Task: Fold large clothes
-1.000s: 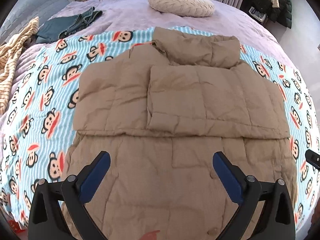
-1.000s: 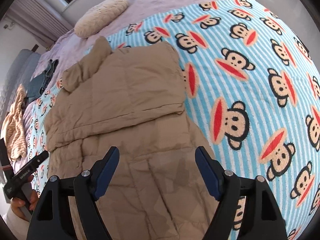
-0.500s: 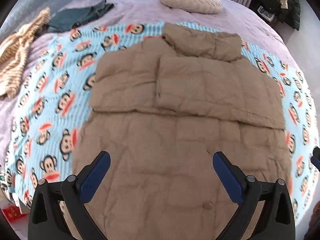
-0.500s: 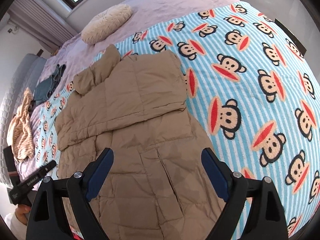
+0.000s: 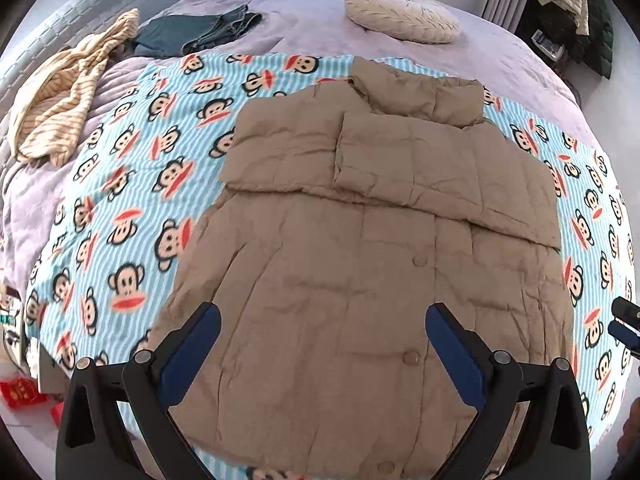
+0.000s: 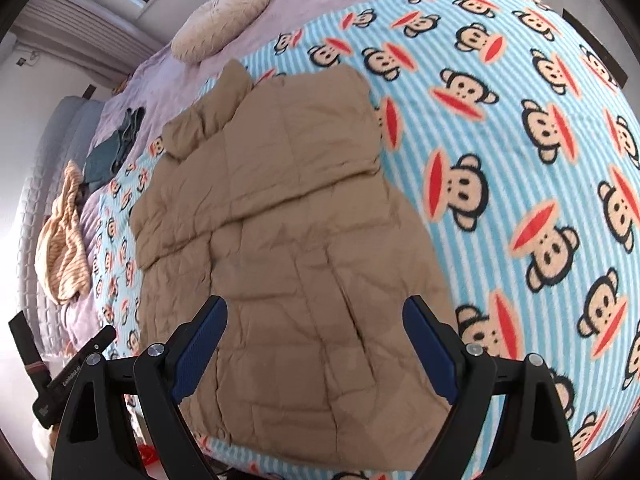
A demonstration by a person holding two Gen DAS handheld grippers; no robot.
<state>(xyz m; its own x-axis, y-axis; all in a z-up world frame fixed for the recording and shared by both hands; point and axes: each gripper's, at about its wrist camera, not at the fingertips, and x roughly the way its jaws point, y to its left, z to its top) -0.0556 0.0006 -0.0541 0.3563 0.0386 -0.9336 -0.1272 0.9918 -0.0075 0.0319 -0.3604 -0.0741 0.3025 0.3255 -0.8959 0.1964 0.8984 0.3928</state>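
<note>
A tan quilted puffer coat lies flat on a blue striped monkey-print blanket, collar toward the pillow, both sleeves folded across its chest. My left gripper hovers above the coat's lower half, open, nothing between its blue pads. Over the hem on the coat's right side hangs my right gripper, also open and empty. The right gripper's tip shows at the right edge of the left wrist view, and the left gripper shows at the lower left of the right wrist view.
A cream round pillow sits at the head of the lilac bedspread. A striped beige garment and dark teal jeans lie at the far left of the bed. Dark jackets hang at the right. Red items lie on the floor.
Both grippers have pulled back and risen, so more of the coat and blanket shows. The left one shifted toward the coat's hem. The coat has not moved.
</note>
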